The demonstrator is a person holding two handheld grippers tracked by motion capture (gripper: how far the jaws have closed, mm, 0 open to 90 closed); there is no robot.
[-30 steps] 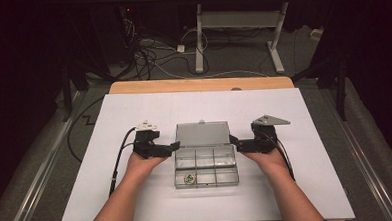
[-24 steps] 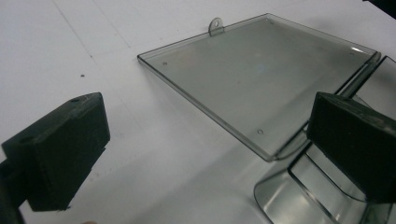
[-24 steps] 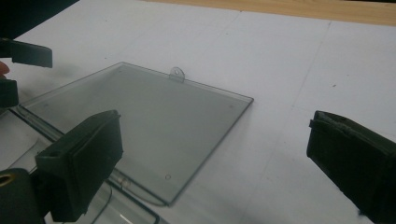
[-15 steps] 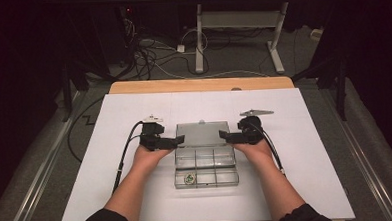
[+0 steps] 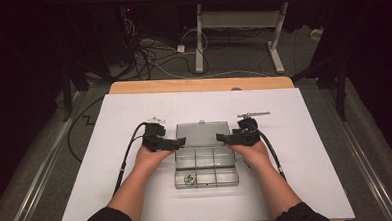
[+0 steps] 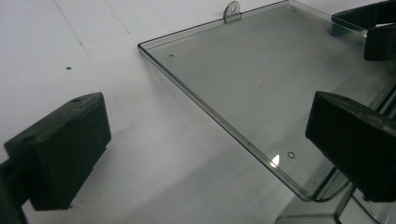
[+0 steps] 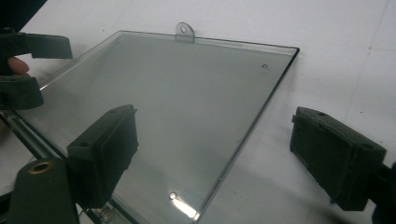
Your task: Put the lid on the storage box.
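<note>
Clear compartment box (image 5: 205,164) on white table (image 5: 311,150), lid (image 6: 261,88) laid open, left gripper (image 5: 178,141) and right gripper (image 5: 220,137) fingers released, straddling lid's side edges

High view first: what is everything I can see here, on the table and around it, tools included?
Organizer box: one, clear plastic, table centre, compartments open.
Lid: one, clear, lying flat behind the box.
Small item: one, greenish, front left compartment.
Table sheet: one, white.
Cables: several, dark, floor beyond.
Desk frame: one, white, background.
Left tool: one, black, open at lid's left edge.
Right tool: one, black, open at lid's right edge.
</note>
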